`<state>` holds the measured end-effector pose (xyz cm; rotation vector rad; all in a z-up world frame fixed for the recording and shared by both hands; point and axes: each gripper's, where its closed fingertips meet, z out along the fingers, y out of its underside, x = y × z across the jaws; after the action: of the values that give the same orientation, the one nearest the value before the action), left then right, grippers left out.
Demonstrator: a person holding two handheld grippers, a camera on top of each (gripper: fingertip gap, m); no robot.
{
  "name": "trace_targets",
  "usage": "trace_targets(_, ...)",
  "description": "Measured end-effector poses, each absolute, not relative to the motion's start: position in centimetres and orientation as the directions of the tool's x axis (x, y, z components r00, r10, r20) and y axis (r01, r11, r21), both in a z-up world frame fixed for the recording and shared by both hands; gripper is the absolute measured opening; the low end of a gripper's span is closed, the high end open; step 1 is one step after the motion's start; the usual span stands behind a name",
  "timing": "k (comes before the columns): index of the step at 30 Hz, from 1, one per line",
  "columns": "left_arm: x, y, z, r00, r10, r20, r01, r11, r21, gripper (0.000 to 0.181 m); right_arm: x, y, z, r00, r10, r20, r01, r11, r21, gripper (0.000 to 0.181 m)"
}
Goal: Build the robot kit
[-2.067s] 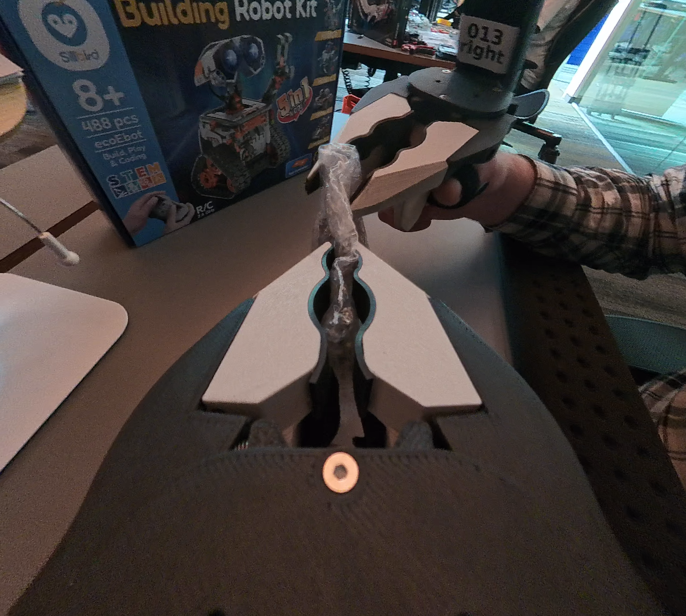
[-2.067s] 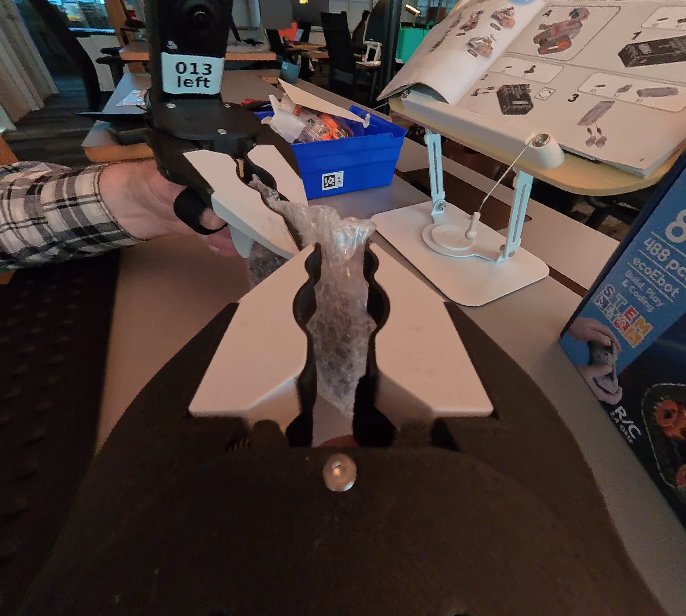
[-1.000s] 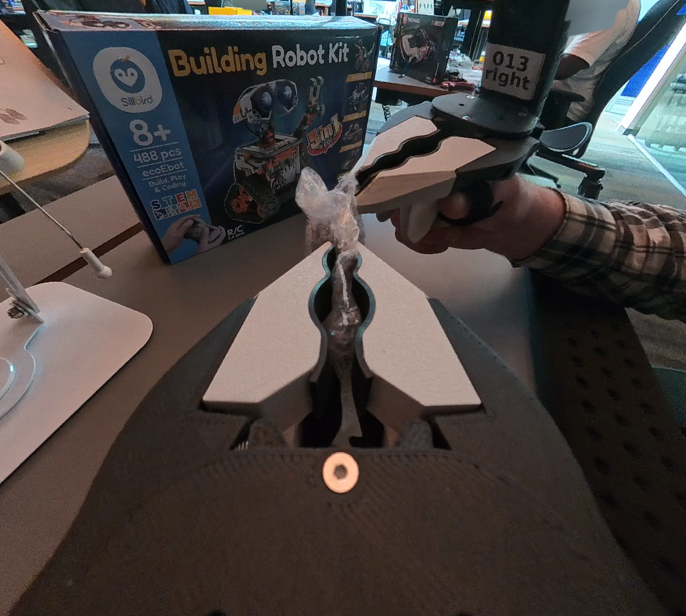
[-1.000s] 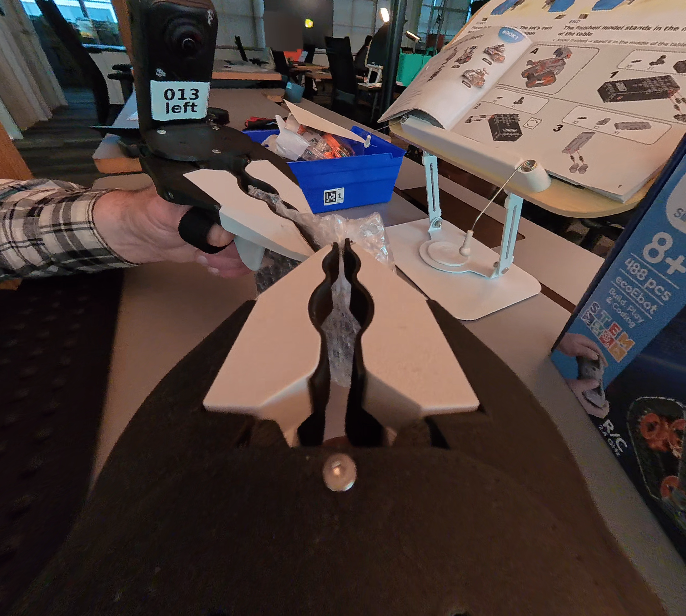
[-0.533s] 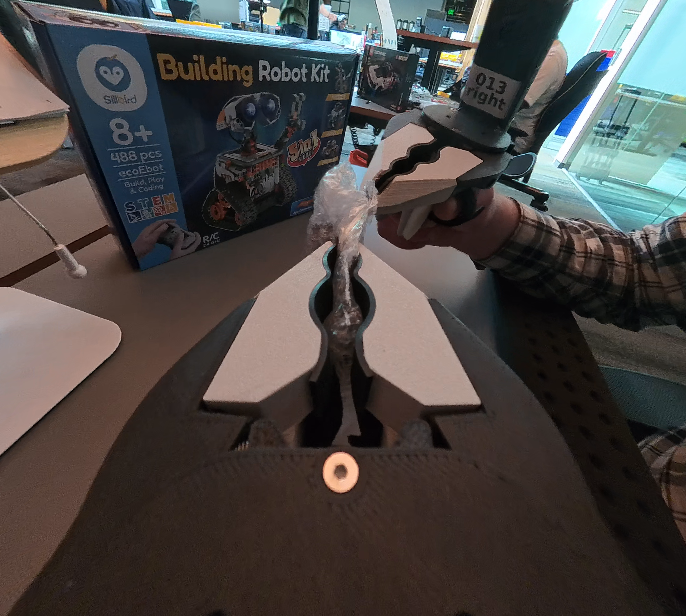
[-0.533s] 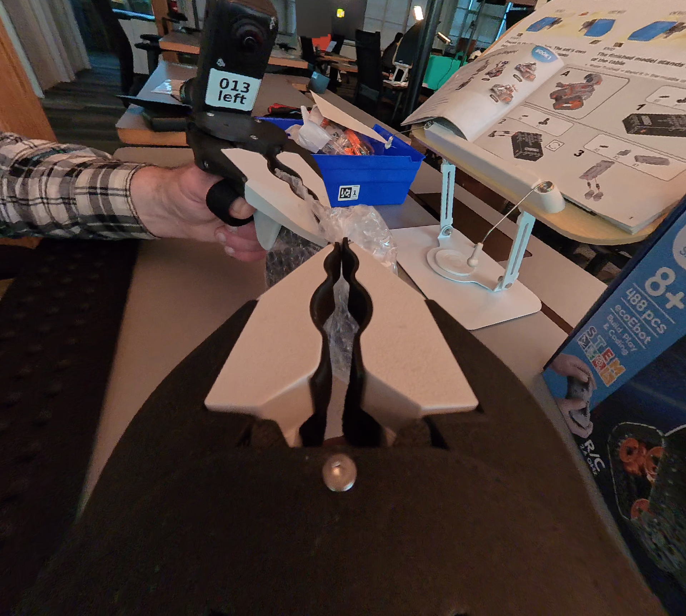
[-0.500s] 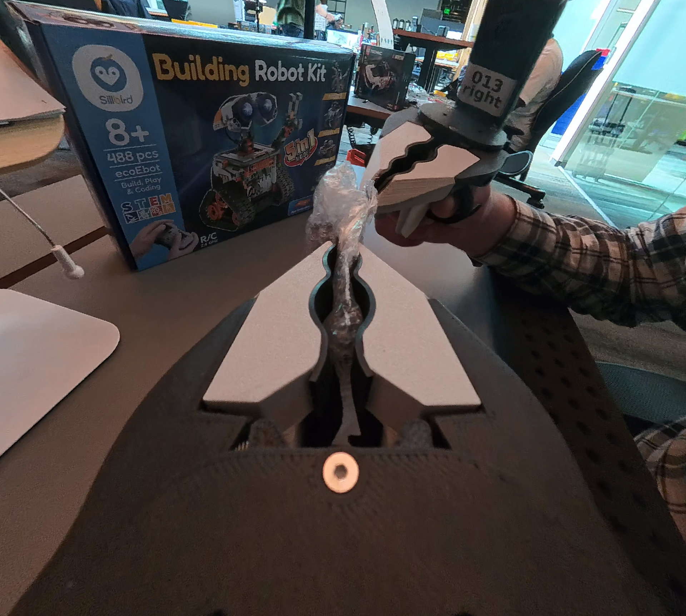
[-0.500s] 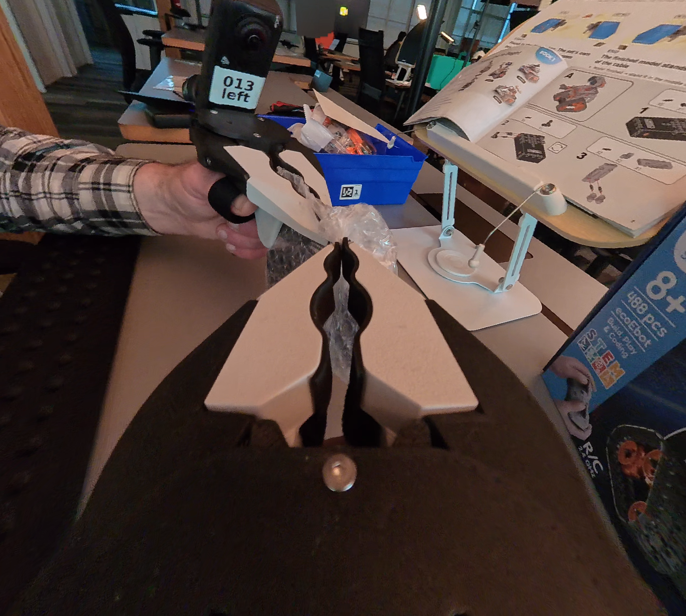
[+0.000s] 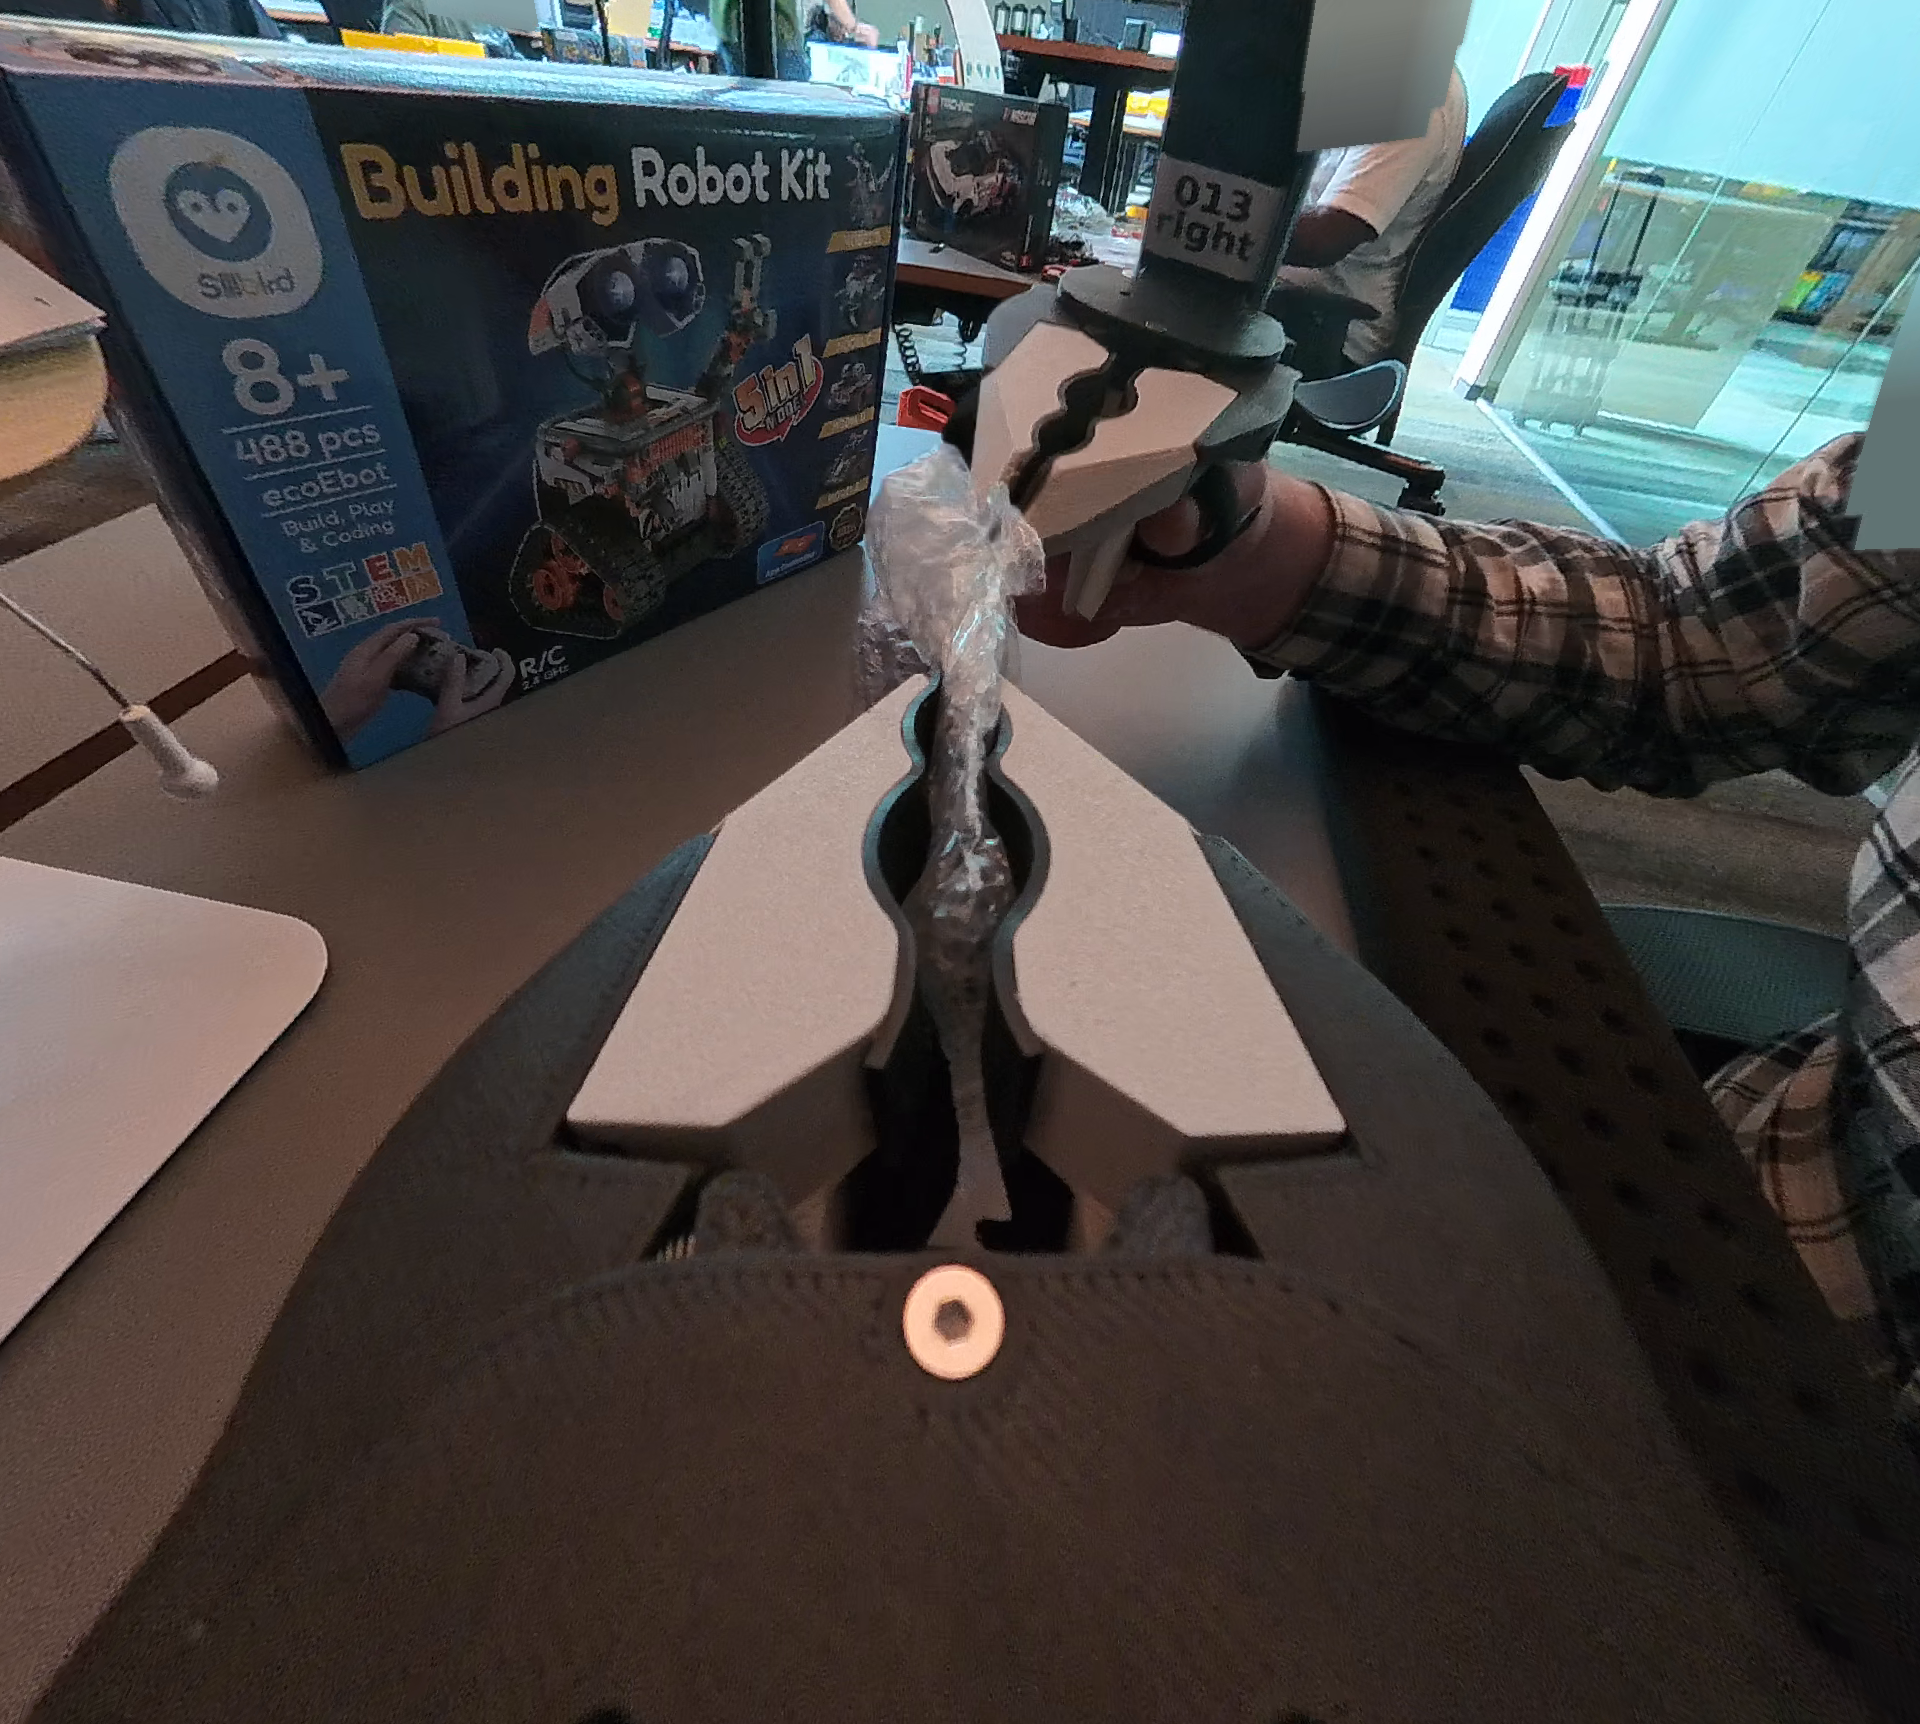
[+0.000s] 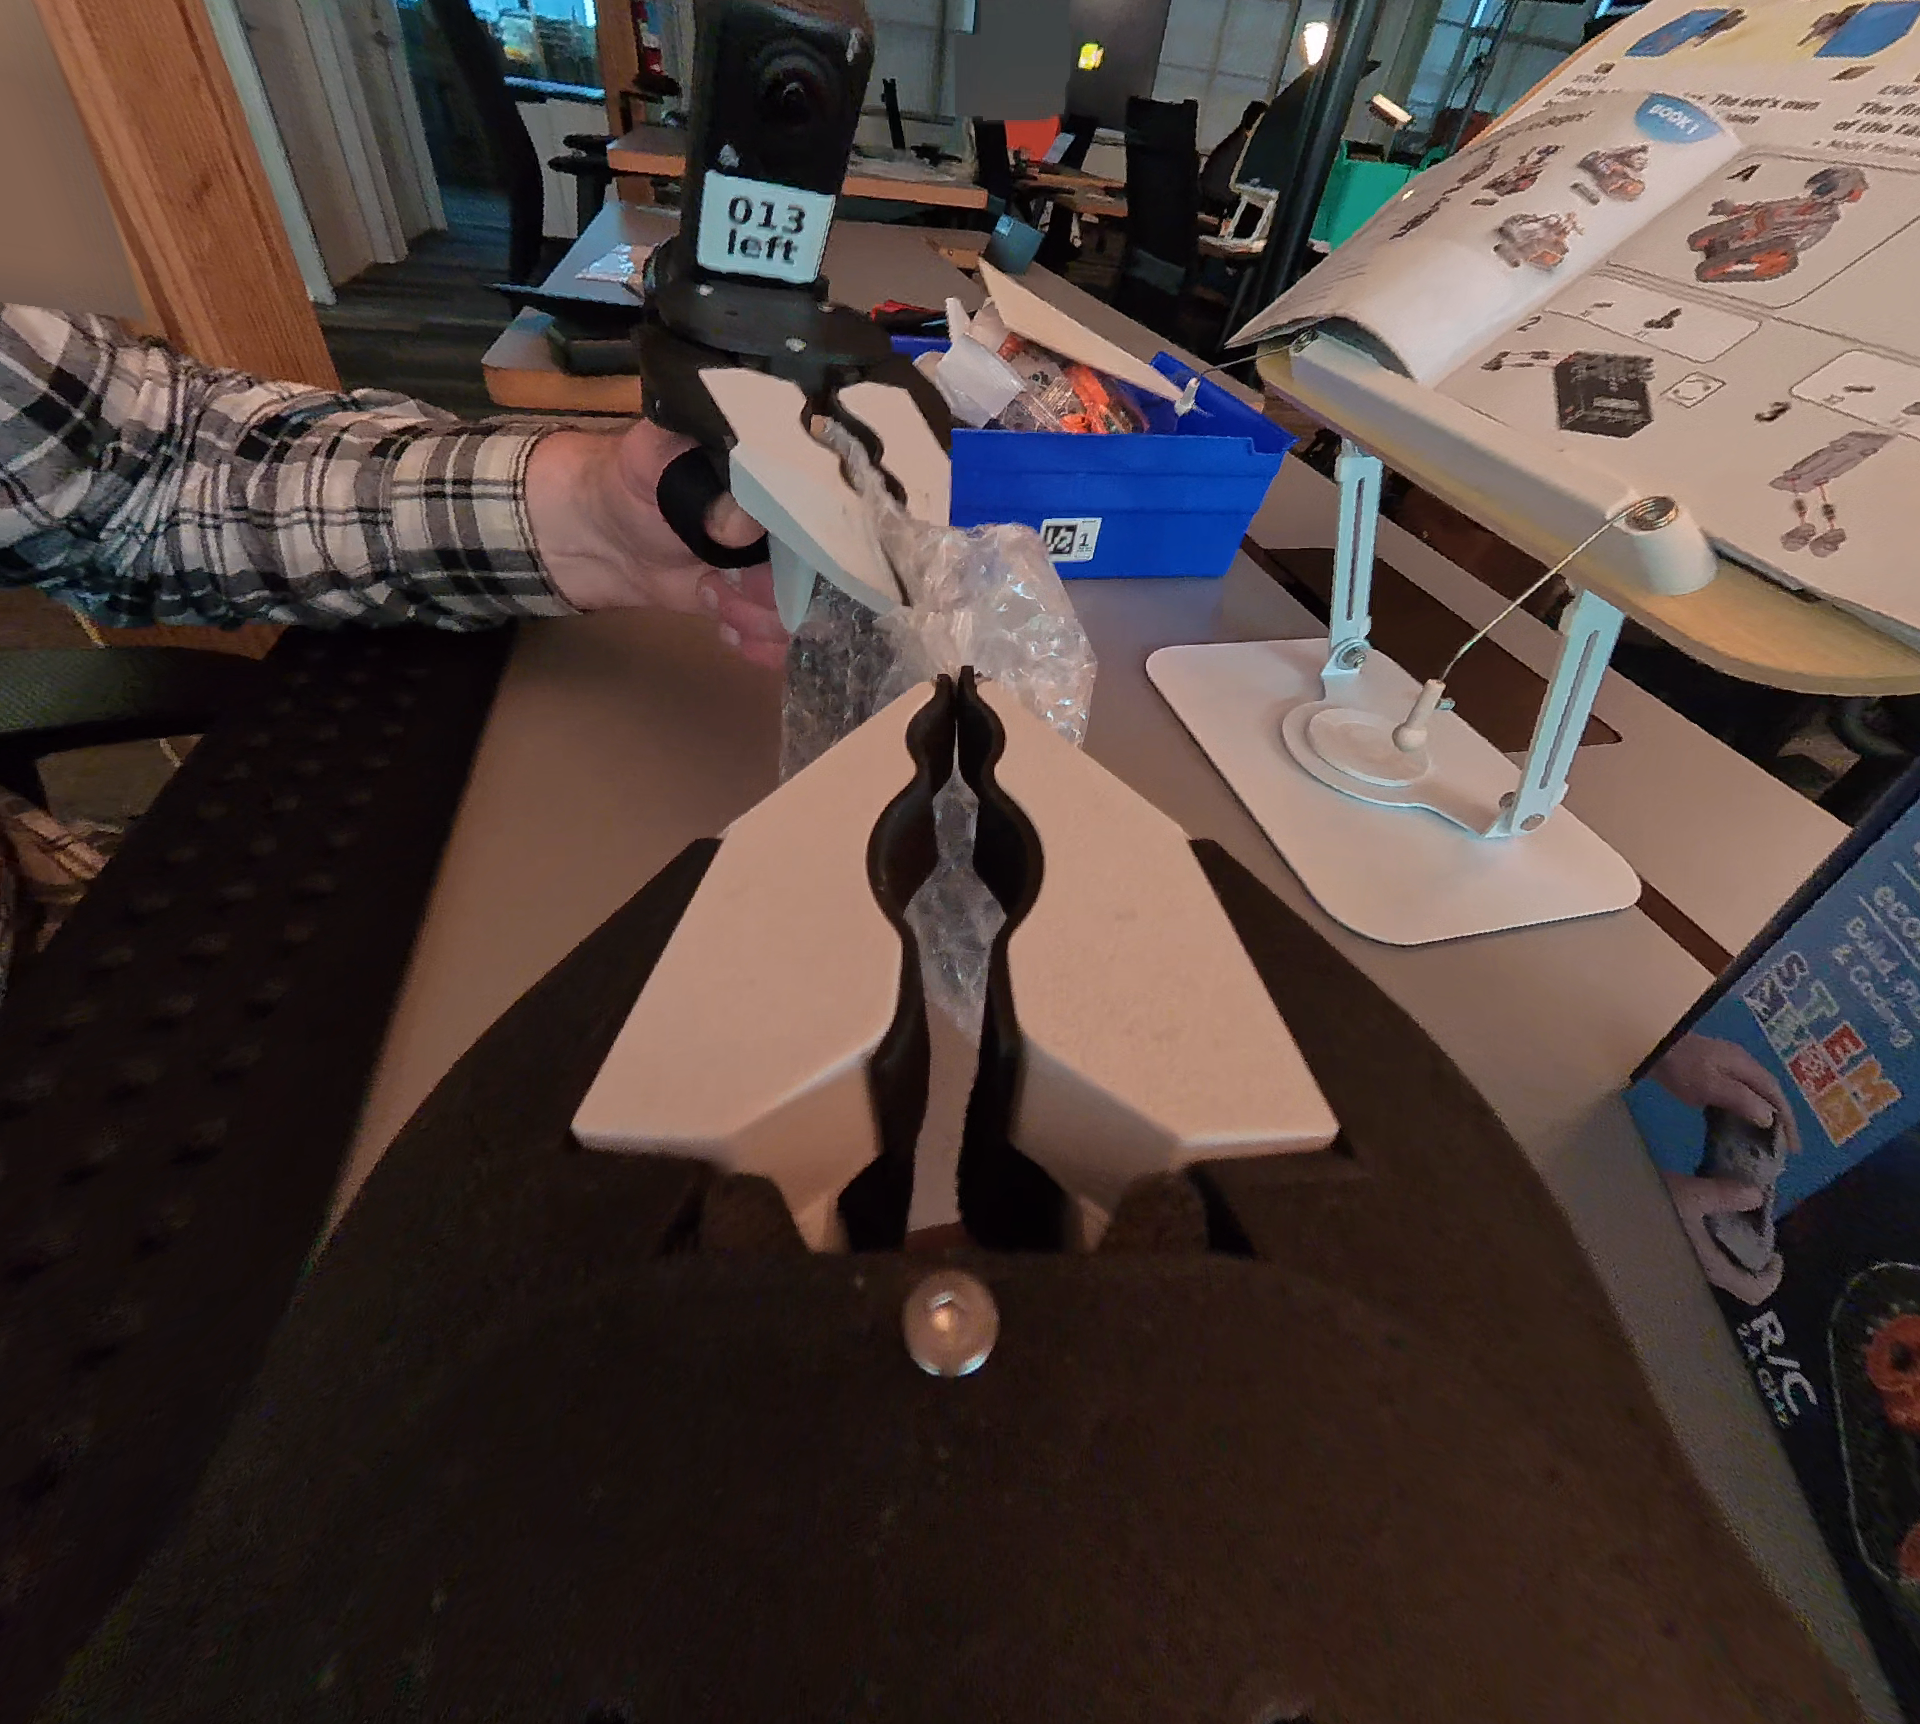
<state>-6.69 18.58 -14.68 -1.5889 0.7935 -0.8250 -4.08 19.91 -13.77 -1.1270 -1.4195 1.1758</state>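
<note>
A clear plastic bag (image 9: 951, 573) of small dark parts hangs between both grippers above the grey table (image 9: 644, 770). My left gripper (image 9: 954, 703) is shut on one edge of the bag. My right gripper (image 10: 958, 685) is shut on the opposite edge of the bag (image 10: 987, 604). In the left wrist view the right gripper (image 9: 987, 479) pinches the bag's top from the right. In the right wrist view the left gripper (image 10: 883, 521) pinches it from the left. The bag's lower part with the dark pieces (image 10: 831, 666) hangs down behind the fingers.
A large blue robot kit box (image 9: 468, 386) stands on the table. A white book stand (image 10: 1392, 770) holds an open instruction booklet (image 10: 1662, 240). A blue bin (image 10: 1112, 469) with bagged parts sits behind. A dark perforated mat (image 9: 1558, 999) lies at the table's near edge. The grippers' ends are close to 4 cm from one another.
The right gripper has closed on the bag since the earliest frame. Both grippers have drawn slightly apart and tilted, stretching the bag's top between them.
</note>
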Motion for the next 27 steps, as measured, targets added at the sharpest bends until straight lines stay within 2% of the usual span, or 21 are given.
trace_targets(3,-6.6,19.1,-14.8,0.584,-0.811,0.035,-0.111,-0.122,-0.986,0.0,-4.4,20.4,-13.4,-0.067,0.99,0.126,0.064,0.13,-0.989,0.0)
trace_targets(6,-7.2,19.6,-15.7,0.636,-0.77,-0.048,-0.197,-0.101,-0.975,0.0,-4.4,20.5,-12.6,-0.022,0.99,0.138,0.042,0.139,-0.989,0.014)
trace_targets(9,-6.4,19.6,-15.9,0.64,-0.758,-0.126,-0.266,-0.065,-0.962,0.0,-5.3,21.4,-14.1,0.032,0.99,0.138,0.124,0.133,-0.983,0.043)
trace_targets(10,-6.0,19.6,-15.9,0.638,-0.757,-0.14,-0.276,-0.055,-0.96,0.0,-5.5,21.4,-14.5,0.033,0.99,0.137,0.14,0.132,-0.981,0.044)
trace_targets(13,-5.7,19.8,-16.2,0.656,-0.743,-0.132,-0.27,-0.069,-0.96,0.0,-5.7,21.6,-15.0,0.054,0.984,0.168,0.162,0.157,-0.974,0.023)
trace_targets(16,-6.1,20.1,-15.7,0.672,-0.737,-0.068,-0.207,-0.099,-0.973,0.0,-5.6,21.6,-14.6,0.072,0.974,0.216,0.155,0.203,-0.967,0.011)
trace_targets(19,-6.1,20.0,-15.0,0.668,-0.744,-0.019,-0.149,-0.109,-0.983,0.0,-5.3,21.4,-14.0,0.072,0.966,0.248,0.14,0.237,-0.962,0.006)
trace_targets(22,-6.1,19.6,-14.5,0.648,-0.762,-0.007,-0.125,-0.098,-0.987,0.0,-4.8,20.9,-13.7,0.005,0.986,0.169,0.113,0.167,-0.979,0.003)
trace_targets(27,-6.2,18.7,-14.2,0.587,-0.809,0.024,-0.107,-0.107,-0.988,0.0,-4.0,20.1,-13.6,-0.092,0.985,0.144,0.112,0.154,-0.982,0.002)
